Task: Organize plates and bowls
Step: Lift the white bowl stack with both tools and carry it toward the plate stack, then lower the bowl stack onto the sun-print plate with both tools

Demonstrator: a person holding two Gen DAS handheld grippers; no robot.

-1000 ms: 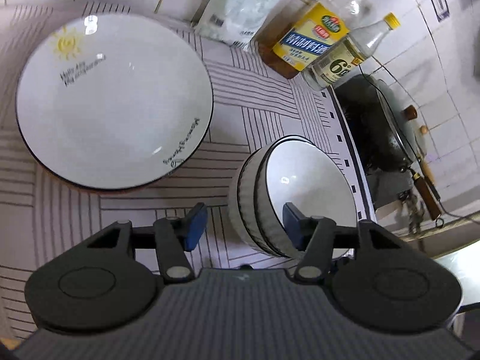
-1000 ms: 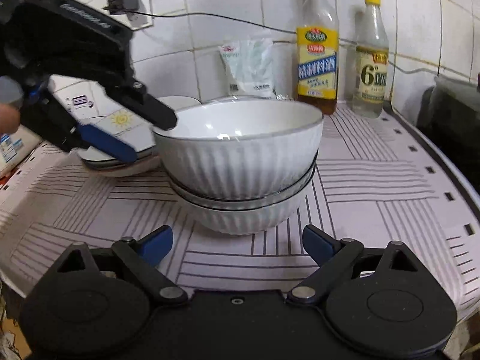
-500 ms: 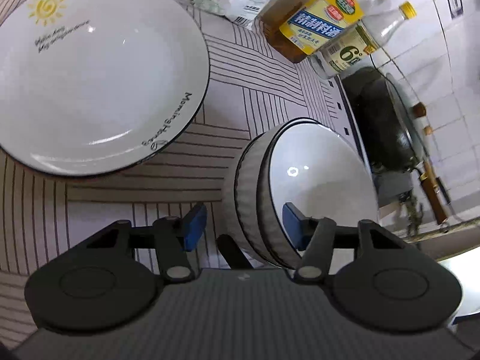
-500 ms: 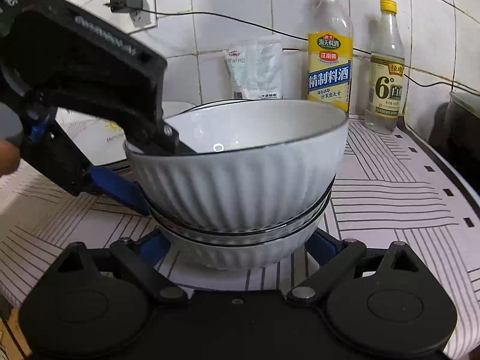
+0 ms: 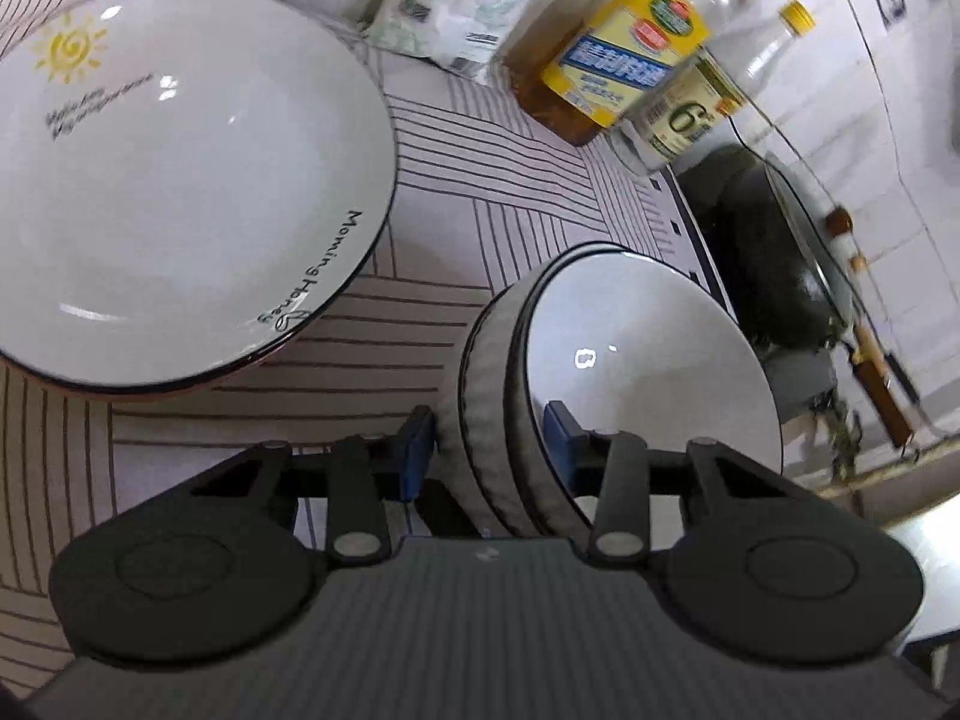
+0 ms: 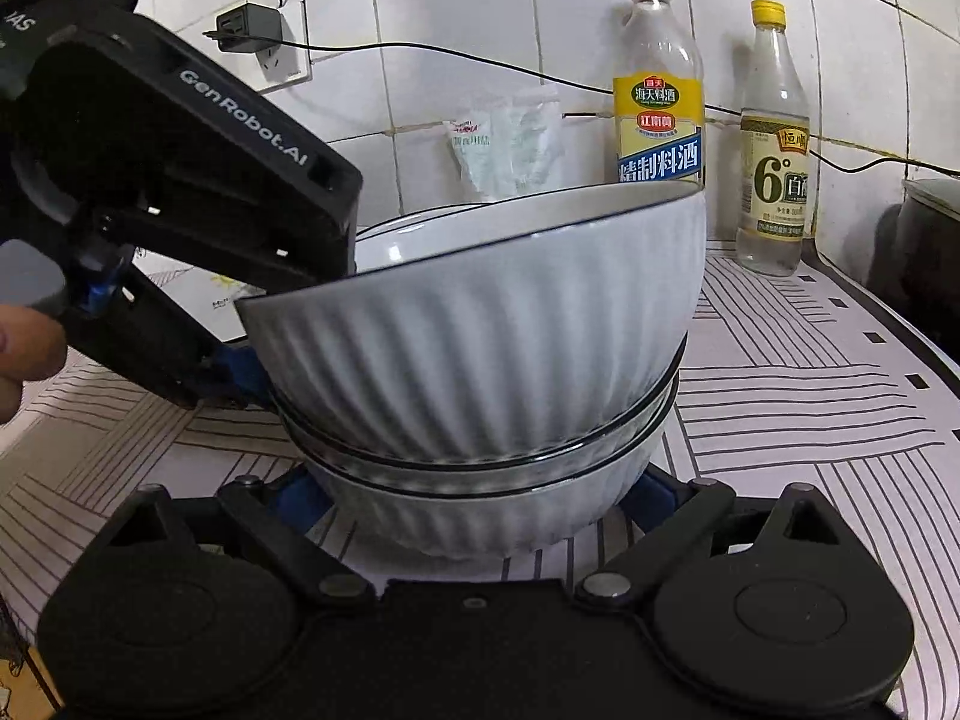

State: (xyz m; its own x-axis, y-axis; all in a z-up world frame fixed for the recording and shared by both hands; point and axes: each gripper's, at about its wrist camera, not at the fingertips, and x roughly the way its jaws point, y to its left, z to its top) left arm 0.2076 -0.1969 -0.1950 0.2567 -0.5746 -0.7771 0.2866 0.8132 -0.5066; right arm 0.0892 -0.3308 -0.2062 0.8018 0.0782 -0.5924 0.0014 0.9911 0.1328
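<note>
The two ribbed white bowls sit nested on the striped desk [image 6: 840,480], and the top bowl [image 6: 480,324] is tilted, its rim lifted on the side nearer the bottles, which looks like the start of separating it from the lower bowl [image 6: 480,516]. The left hand-held gripper [image 5: 487,447] straddles the near wall of the stack: one blue pad lies outside the ribbed wall, the other inside the top bowl, and the jaws are closing on that wall, though whether the pads already press on it I cannot tell. The right hand-held gripper [image 6: 474,495] stands wide on either side of the lower bowl's base, its blue fingertips just beside the wall; this placement probably steadies the lower bowl while the top one is pulled, but contact is hidden. A sun-printed plate [image 5: 180,180] rests just beside the bowls, a likely neighbour to avoid when the bowl swings free. Behind stand a cooking wine bottle [image 6: 659,120], a vinegar bottle [image 6: 774,180] and a plastic packet [image 6: 510,150] against the tiled wall, with a dark wok [image 5: 774,252] at the desk's edge; a cable trails along the wall.
</note>
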